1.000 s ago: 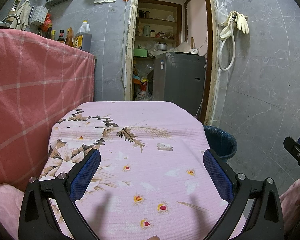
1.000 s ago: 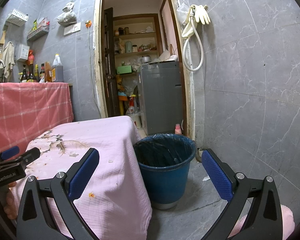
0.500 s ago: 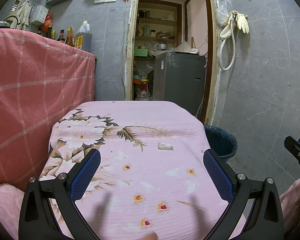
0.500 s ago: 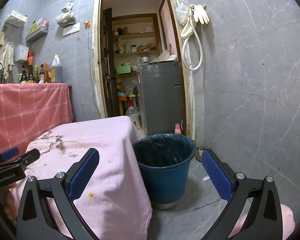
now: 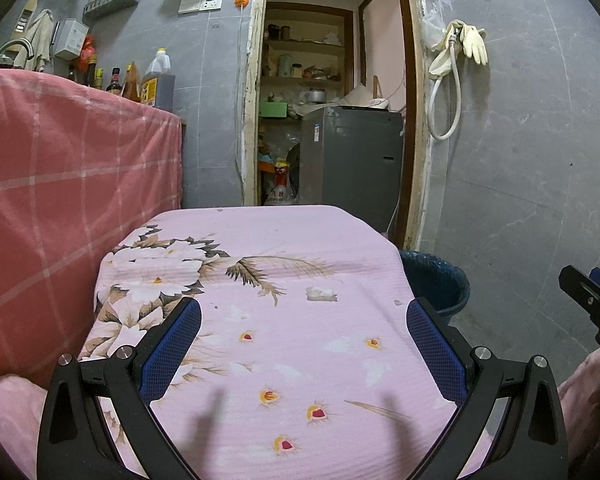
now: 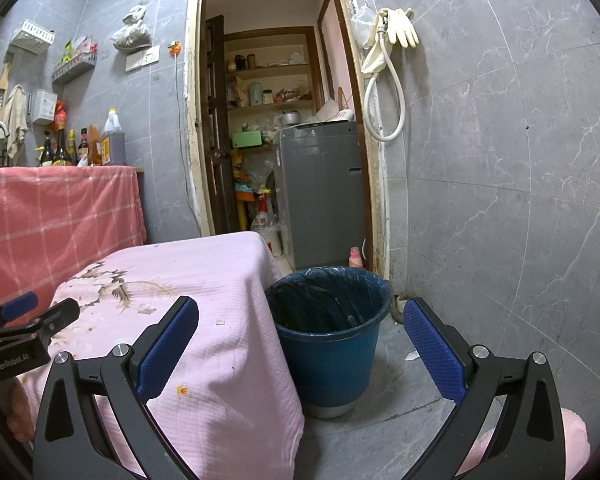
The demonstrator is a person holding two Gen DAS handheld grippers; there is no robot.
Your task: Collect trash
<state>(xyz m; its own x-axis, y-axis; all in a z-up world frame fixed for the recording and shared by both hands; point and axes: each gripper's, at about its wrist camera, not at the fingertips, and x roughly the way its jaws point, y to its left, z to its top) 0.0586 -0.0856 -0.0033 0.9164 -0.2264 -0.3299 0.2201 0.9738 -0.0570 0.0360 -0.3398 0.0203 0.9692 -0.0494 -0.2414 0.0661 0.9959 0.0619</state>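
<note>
1. My left gripper hangs over the near half of the pink floral tablecloth, fingers spread wide, empty.
2. The white paper scrap lies flat toward the cloth's right edge, long axis running left-right.
3. My right gripper is equally wide and empty, facing the blue lined bucket beside the table's right edge.
4. Nothing has shifted since the earlier frame.

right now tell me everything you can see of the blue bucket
The blue bucket stands upright on the grey floor beside the pink-clothed table, close to its draped cloth. It looks plastic, round and tapering downward, with a pale scuffed base. A dark blue liner bag is folded over its rim. No trash shows inside. Nothing grips it.
</note>
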